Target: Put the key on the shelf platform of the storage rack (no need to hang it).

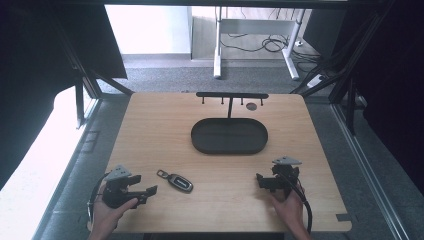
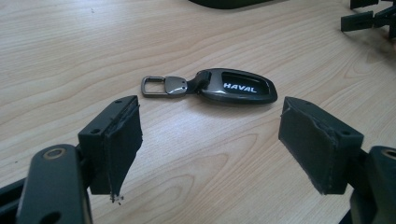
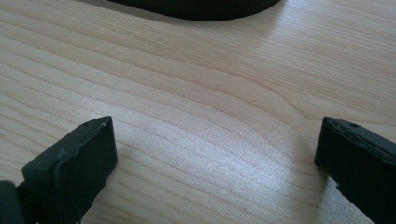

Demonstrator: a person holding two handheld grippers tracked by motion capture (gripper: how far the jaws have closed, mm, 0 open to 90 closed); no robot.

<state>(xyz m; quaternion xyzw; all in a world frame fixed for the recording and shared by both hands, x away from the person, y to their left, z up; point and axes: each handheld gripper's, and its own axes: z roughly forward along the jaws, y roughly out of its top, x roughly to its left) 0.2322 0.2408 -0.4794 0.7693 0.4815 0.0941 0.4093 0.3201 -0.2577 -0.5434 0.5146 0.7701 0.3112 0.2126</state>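
A dark car key fob (image 1: 179,181) with a metal loop lies on the wooden table (image 1: 165,130), between the two hands. The left gripper view brings it close: the key fob (image 2: 236,87) reads HAVAL and lies just beyond the jaws. My left gripper (image 1: 148,193) is open near the table's front left, pointing right toward the fob, jaws apart and empty (image 2: 208,144). My right gripper (image 1: 260,180) is open at the front right, pointing left, with bare wood between its jaws (image 3: 215,149). A black oval tray (image 1: 229,136) with a hook rack (image 1: 232,95) stands mid-table.
A small dark disc (image 1: 251,106) lies near the rack at the table's back. Black frame posts flank the table. Desk legs and cables stand on the floor beyond the far edge. The tray's rim (image 3: 196,9) shows at the top of the right gripper view.
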